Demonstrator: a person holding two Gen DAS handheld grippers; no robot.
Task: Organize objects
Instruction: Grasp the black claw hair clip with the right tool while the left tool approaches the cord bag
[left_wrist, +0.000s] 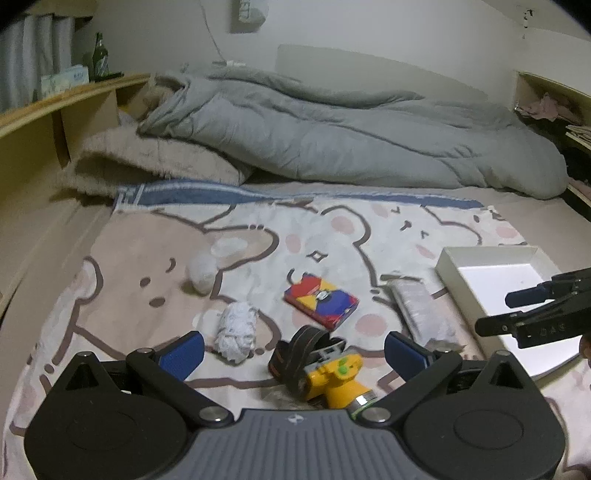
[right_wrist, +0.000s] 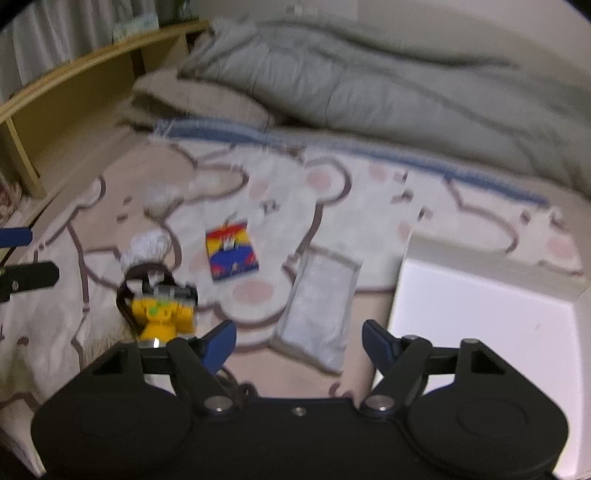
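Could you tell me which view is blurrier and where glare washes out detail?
Right wrist view: motion-smeared, the colourful box has streaked print, and the white tray glares blank. Left wrist view: sharper, the tray is bright but keeps its edges.

On the bear-print blanket (left_wrist: 258, 236), a headlamp (left_wrist: 325, 373) lies nearest the left-wrist camera, a card box (left_wrist: 321, 301) behind it at 12 o'clock, a crumpled tissue (left_wrist: 236, 330) at 10 o'clock, a wrapped packet (left_wrist: 421, 310) at 2 o'clock, a tray (left_wrist: 454, 273) farther right, a duvet (left_wrist: 332, 129) behind.

Yellow headlamp (left_wrist: 325, 373), crumpled tissue (left_wrist: 236, 330), colourful box (left_wrist: 321, 302), silver packet (left_wrist: 421, 310) beside white tray (left_wrist: 454, 277).
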